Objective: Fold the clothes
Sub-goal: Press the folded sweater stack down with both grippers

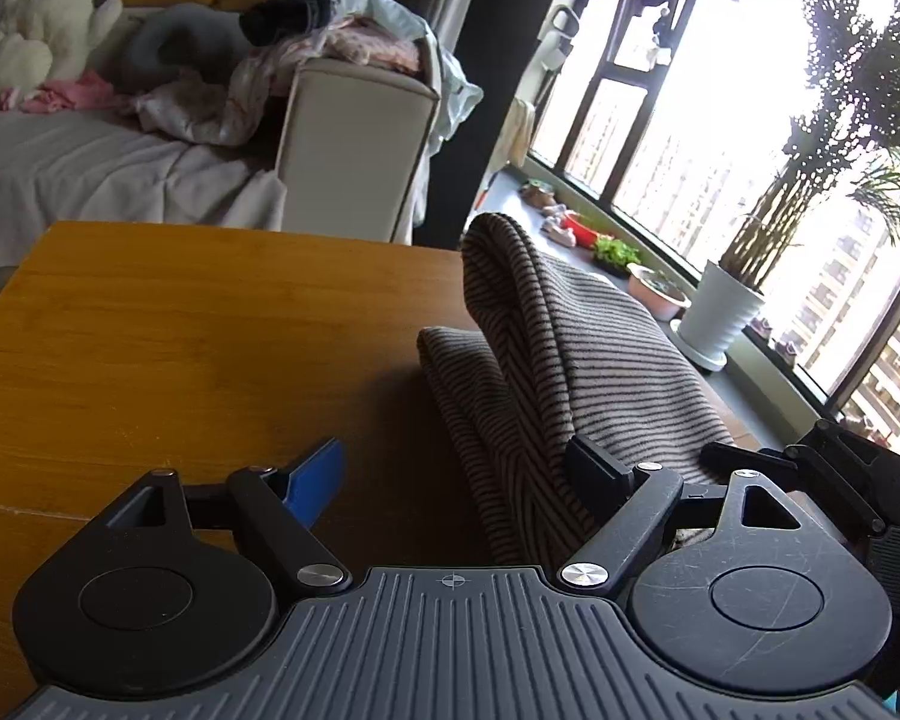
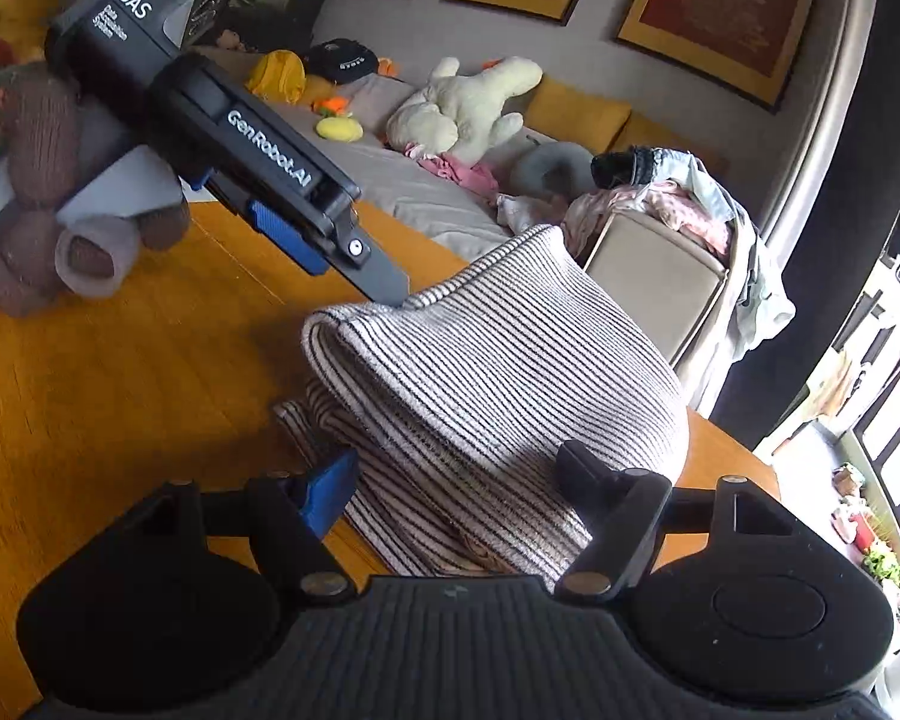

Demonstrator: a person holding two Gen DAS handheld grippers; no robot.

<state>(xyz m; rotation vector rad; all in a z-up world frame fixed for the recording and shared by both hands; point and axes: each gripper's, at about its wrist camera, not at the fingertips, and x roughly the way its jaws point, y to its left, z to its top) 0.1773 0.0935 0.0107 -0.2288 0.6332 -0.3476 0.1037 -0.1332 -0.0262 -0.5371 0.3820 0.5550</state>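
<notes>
The left gripper [image 1: 453, 471] is black with silver screws, a ribbed grey base and one blue finger pad [image 1: 315, 483]; white "GenRobot.AI" lettering marks its body.

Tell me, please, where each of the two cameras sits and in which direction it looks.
Left wrist: on the left gripper, looking over the wooden table toward the window; its own open fingers straddle the striped garment, and part of the other gripper shows at right.
Right wrist: on the right gripper, facing the sofa and the framed pictures; its open fingers and the left gripper's body show.
Shared: garment, table, sofa, white plush toy.
</notes>
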